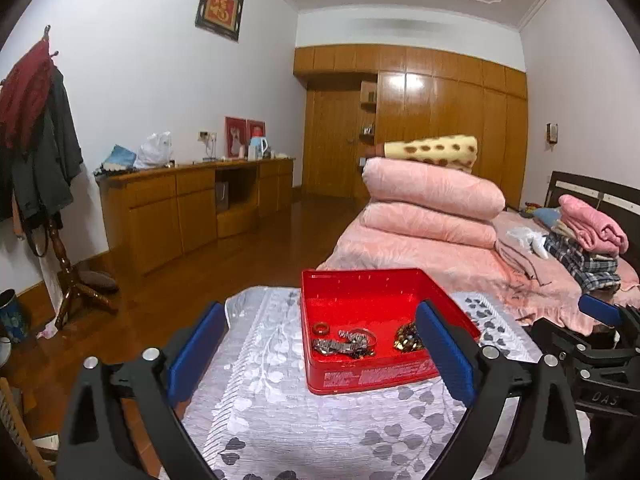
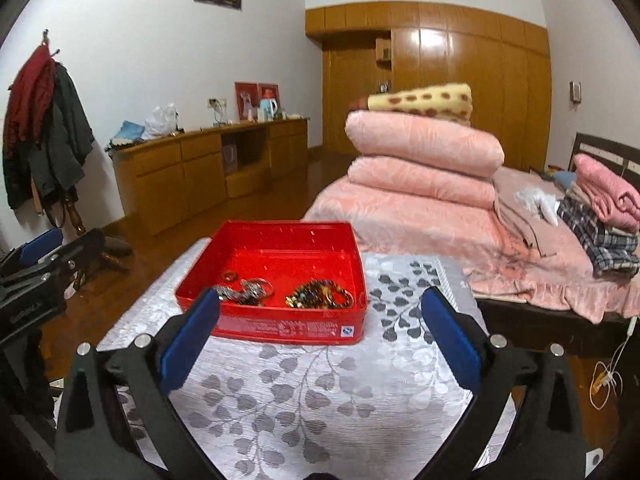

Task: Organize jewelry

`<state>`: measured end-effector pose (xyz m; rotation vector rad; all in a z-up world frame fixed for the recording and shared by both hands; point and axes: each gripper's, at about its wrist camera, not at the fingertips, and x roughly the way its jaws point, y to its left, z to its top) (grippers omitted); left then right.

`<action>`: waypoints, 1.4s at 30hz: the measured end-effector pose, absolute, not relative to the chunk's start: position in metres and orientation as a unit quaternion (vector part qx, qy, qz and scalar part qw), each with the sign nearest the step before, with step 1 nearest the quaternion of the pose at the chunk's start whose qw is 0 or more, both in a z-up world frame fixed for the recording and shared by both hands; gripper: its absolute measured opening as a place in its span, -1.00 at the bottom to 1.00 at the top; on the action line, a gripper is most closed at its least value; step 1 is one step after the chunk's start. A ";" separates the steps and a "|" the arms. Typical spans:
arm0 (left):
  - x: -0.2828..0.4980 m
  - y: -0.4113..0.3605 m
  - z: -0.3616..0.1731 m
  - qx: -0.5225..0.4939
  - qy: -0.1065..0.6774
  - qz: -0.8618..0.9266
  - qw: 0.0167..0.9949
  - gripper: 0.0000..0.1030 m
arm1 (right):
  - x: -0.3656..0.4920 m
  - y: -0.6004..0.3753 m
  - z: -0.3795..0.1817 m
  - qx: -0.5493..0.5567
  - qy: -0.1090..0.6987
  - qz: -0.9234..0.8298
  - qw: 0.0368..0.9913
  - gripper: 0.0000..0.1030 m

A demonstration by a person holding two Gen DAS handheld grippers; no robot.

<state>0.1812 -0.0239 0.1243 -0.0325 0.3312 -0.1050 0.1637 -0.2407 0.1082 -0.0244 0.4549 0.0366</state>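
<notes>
A red tin box (image 1: 360, 280) (image 2: 280, 228) stands open on a small table with a white leaf-patterned cloth (image 1: 260, 380) (image 2: 300, 392). Inside lie a small brown ring (image 1: 321, 327) (image 2: 229, 276), a silver metal watch and bangle (image 1: 346, 344) (image 2: 246, 292), and a beaded brown bracelet (image 1: 406, 338) (image 2: 320, 298). My left gripper (image 1: 320, 332) is open and empty, hovering just in front of the box. My right gripper (image 2: 320, 312) is open and empty, in front of the box's right corner. Each gripper shows at the edge of the other's view.
A bed (image 2: 440, 220) with stacked pink quilts (image 1: 432, 200) and folded clothes (image 2: 600, 208) lies right of the table. A wooden sideboard (image 1: 192, 204) stands along the left wall, a coat rack (image 1: 40, 140) at far left. Cables (image 2: 608, 380) hang at the right.
</notes>
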 end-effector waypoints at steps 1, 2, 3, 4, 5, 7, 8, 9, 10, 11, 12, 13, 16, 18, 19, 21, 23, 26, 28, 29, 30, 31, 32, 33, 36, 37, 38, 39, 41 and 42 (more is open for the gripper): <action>0.177 -0.023 0.127 -0.015 0.160 -0.052 0.986 0.83 | 0.161 -0.241 0.111 -0.013 0.221 0.020 0.975 0.89; 0.173 -0.023 0.129 -0.014 0.156 -0.052 0.986 0.84 | 0.156 -0.240 0.115 -0.013 0.215 0.022 0.976 0.89; 0.169 -0.023 0.132 -0.011 0.149 -0.050 0.987 0.85 | 0.152 -0.239 0.119 -0.014 0.208 0.024 0.978 0.89; 0.165 -0.024 0.134 -0.008 0.142 -0.047 0.989 0.86 | 0.149 -0.239 0.122 -0.014 0.203 0.026 0.979 0.89; 0.162 -0.022 0.135 -0.006 0.137 -0.045 0.989 0.87 | 0.145 -0.238 0.125 -0.014 0.197 0.028 0.980 0.89; 0.154 -0.022 0.138 -0.001 0.128 -0.043 0.991 0.88 | 0.138 -0.236 0.130 -0.016 0.189 0.029 0.981 0.89; 0.150 -0.021 0.139 0.001 0.125 -0.044 0.991 0.88 | 0.135 -0.235 0.132 -0.017 0.185 0.030 0.982 0.89; 0.145 -0.021 0.141 0.002 0.121 -0.044 0.992 0.88 | 0.132 -0.235 0.135 -0.017 0.180 0.031 0.983 0.89; 0.142 -0.021 0.142 0.003 0.117 -0.043 0.992 0.88 | 0.128 -0.234 0.137 -0.017 0.176 0.033 0.984 0.89; 0.139 -0.021 0.143 0.004 0.113 -0.044 0.993 0.88 | 0.125 -0.234 0.139 -0.017 0.172 0.035 0.984 0.89; 0.136 -0.021 0.144 0.006 0.111 -0.044 0.993 0.88 | 0.122 -0.234 0.142 -0.018 0.167 0.037 0.985 0.89; 0.132 -0.021 0.146 0.007 0.110 -0.044 0.993 0.88 | 0.119 -0.234 0.144 -0.018 0.165 0.038 0.985 0.89; 0.126 -0.020 0.150 0.012 0.108 -0.045 0.993 0.88 | 0.112 -0.232 0.149 -0.020 0.155 0.042 0.987 0.89; 0.122 -0.020 0.151 0.016 0.105 -0.045 0.993 0.88 | 0.108 -0.232 0.151 -0.018 0.151 0.045 0.987 0.89; 0.120 -0.020 0.152 0.017 0.102 -0.045 0.994 0.88 | 0.106 -0.232 0.152 -0.018 0.148 0.047 0.988 0.89; 0.115 -0.020 0.153 0.017 0.098 -0.046 0.994 0.88 | 0.102 -0.232 0.154 -0.019 0.144 0.050 0.988 0.89; 0.111 -0.020 0.155 0.016 0.097 -0.051 0.994 0.88 | 0.099 -0.231 0.155 -0.020 0.141 0.053 0.988 0.89; 0.105 -0.021 0.157 0.016 0.089 -0.053 0.995 0.88 | 0.096 -0.231 0.157 -0.021 0.138 0.055 0.989 0.89; 0.102 -0.021 0.158 0.017 0.084 -0.054 0.995 0.88 | 0.095 -0.231 0.158 -0.020 0.137 0.055 0.989 0.89; 0.101 -0.021 0.159 0.016 0.081 -0.055 0.995 0.88 | 0.094 -0.232 0.159 -0.019 0.136 0.056 0.989 0.89; 0.100 -0.022 0.159 0.016 0.080 -0.056 0.995 0.88 | 0.093 -0.232 0.159 -0.018 0.136 0.056 0.989 0.89; 0.098 -0.022 0.160 0.017 0.078 -0.057 0.995 0.88 | 0.092 -0.233 0.159 -0.017 0.134 0.057 0.989 0.89; 0.097 -0.022 0.160 0.016 0.076 -0.057 0.995 0.88 | 0.091 -0.233 0.160 -0.017 0.133 0.057 0.989 0.89; 0.096 -0.022 0.161 0.015 0.074 -0.057 0.995 0.88 | 0.090 -0.233 0.161 -0.017 0.132 0.058 0.989 0.89; 0.097 -0.020 0.162 0.010 0.073 -0.058 0.996 0.88 | 0.089 -0.234 0.162 -0.018 0.131 0.058 0.989 0.89; 0.097 -0.020 0.162 0.009 0.073 -0.058 0.996 0.88 | 0.089 -0.234 0.162 -0.018 0.131 0.058 0.990 0.89; 0.097 -0.019 0.163 0.008 0.074 -0.059 0.995 0.88 | 0.089 -0.235 0.162 -0.018 0.131 0.059 0.990 0.89; 0.097 -0.019 0.163 0.007 0.074 -0.060 0.995 0.88 | 0.089 -0.236 0.163 -0.018 0.130 0.059 0.990 0.89; 0.096 -0.019 0.163 0.007 0.073 -0.059 0.996 0.88 | 0.089 -0.236 0.163 -0.018 0.130 0.060 0.990 0.89; 0.096 -0.019 0.163 0.007 0.073 -0.059 0.996 0.88 | 0.089 -0.236 0.163 -0.018 0.130 0.060 0.990 0.89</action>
